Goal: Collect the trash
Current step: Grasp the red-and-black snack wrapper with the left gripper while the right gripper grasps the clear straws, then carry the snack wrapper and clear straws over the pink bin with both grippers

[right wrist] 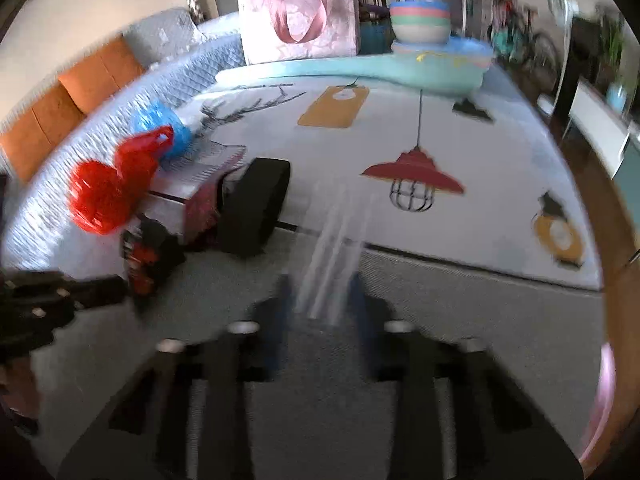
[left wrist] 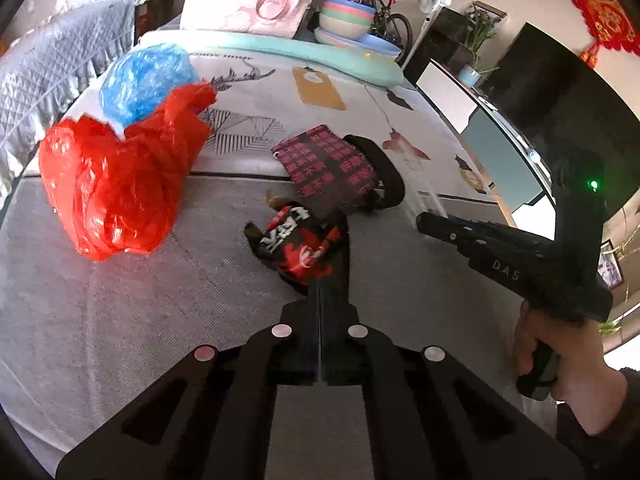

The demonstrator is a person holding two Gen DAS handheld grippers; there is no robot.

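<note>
Patterned mat point(left wrist: 280, 92) lying across floor, sofa point(left wrist: 60, 60) beside; left hand-held gripper point(left wrist: 320, 280) clamping snack wrapper point(left wrist: 298, 246); right hand-held gripper point(right wrist: 326, 284) pinching clear wrapper point(right wrist: 336, 236).

Red-and-black snack wrapper point(left wrist: 298, 246): crumpled, on the grey mat. Pink-lettered black packet point(left wrist: 330, 168): flat, just behind it. Red plastic bag point(left wrist: 116, 184): bunched, left of both; blue plastic bag point(left wrist: 146, 80) touching behind it. Clear plastic wrapper point(right wrist: 334, 256): thin, see-through, standing tilted, well right of the others.
</note>
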